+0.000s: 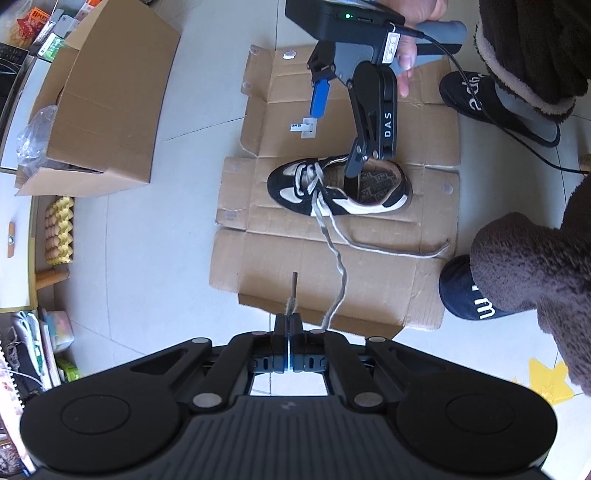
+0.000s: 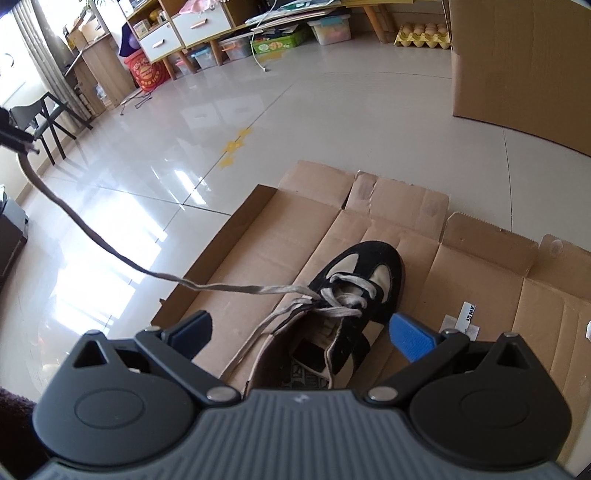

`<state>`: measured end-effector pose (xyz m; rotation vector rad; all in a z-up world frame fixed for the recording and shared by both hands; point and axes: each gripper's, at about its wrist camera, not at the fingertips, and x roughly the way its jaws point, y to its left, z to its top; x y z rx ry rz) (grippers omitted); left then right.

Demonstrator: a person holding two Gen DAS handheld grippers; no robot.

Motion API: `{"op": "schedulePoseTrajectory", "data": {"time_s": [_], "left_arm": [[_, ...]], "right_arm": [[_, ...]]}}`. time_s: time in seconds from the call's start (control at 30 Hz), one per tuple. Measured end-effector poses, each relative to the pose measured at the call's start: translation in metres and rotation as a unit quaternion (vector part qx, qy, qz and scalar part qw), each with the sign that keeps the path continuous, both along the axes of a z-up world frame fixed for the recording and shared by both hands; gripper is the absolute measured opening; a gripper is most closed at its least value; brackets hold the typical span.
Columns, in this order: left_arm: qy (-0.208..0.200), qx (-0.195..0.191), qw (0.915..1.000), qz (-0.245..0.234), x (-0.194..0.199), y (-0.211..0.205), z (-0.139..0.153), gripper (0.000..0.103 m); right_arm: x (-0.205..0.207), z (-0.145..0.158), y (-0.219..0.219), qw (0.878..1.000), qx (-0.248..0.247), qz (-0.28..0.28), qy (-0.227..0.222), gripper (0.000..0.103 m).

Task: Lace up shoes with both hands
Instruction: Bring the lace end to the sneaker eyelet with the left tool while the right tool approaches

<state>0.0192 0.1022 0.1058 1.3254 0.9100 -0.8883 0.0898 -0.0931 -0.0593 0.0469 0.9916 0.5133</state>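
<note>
Left wrist view: the left hand-held gripper has its fingers pressed together on the frayed end of a grey shoelace, the brown aglet sticking out past the tips.
Shoelace path: it runs from the clamped end, lifted off the floor, in a wavy line to the eyelets of the sneaker.
Second lace end: it trails loose across the flattened cardboard toward a dark slipper.
Sneaker: black with cream panels, lying on the cardboard on the tiled floor, toe pointing to the left edge of the left wrist view.
Right hand-held gripper: its fingers stand wide apart; one dark finger reaches into the shoe opening by the tongue, and the other, with a blue pad, stays outside the shoe.
Hand: a hand grips the handle of the right tool near the top of the left wrist view.
Right wrist view: the sneaker lies straight ahead between the spread fingers, with crossed laces over its tongue and the taut lace rising to the upper left, where the left tool pinches it at the frame's edge.
Surroundings: an open cardboard box stands to one side, an egg tray near it, and low cabinets line the far wall.
Person: brown fleece trouser legs and a second slipper flank the cardboard.
</note>
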Motion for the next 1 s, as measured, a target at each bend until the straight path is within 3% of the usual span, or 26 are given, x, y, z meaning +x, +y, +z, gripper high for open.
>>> {"op": "schedulePoseTrajectory", "data": {"time_s": [0.13, 0.4, 0.67, 0.7, 0.8, 0.9, 1.0], "left_arm": [[0.010, -0.015, 0.9998, -0.003, 0.005, -0.004, -0.015, 0.000], [0.044, -0.082, 0.9957, -0.001, 0.020, -0.018, -0.063, 0.000], [0.072, -0.146, 0.9867, 0.006, 0.036, -0.032, -0.106, 0.000], [0.074, -0.153, 0.9854, 0.008, 0.038, -0.034, -0.111, 0.000], [0.079, -0.178, 0.9808, 0.017, 0.047, -0.039, -0.124, 0.000], [0.082, -0.203, 0.9753, 0.027, 0.054, -0.045, -0.137, 0.000], [0.089, -0.224, 0.9696, 0.042, 0.061, -0.050, -0.151, 0.000]], "right_arm": [[0.005, -0.010, 0.002, 1.000, -0.004, 0.001, 0.011, 0.103], [0.014, -0.032, 0.001, 0.999, 0.007, 0.005, 0.050, 0.103], [0.013, -0.044, 0.000, 0.999, -0.039, 0.004, 0.024, 0.102], [0.012, -0.045, 0.002, 0.999, -0.047, 0.009, 0.018, 0.098], [0.009, -0.046, 0.006, 0.997, -0.072, 0.024, 0.000, 0.071], [0.006, -0.048, 0.010, 0.994, -0.096, 0.039, -0.019, 0.056], [0.003, -0.049, 0.013, 0.991, -0.121, 0.054, -0.037, 0.049]]}}
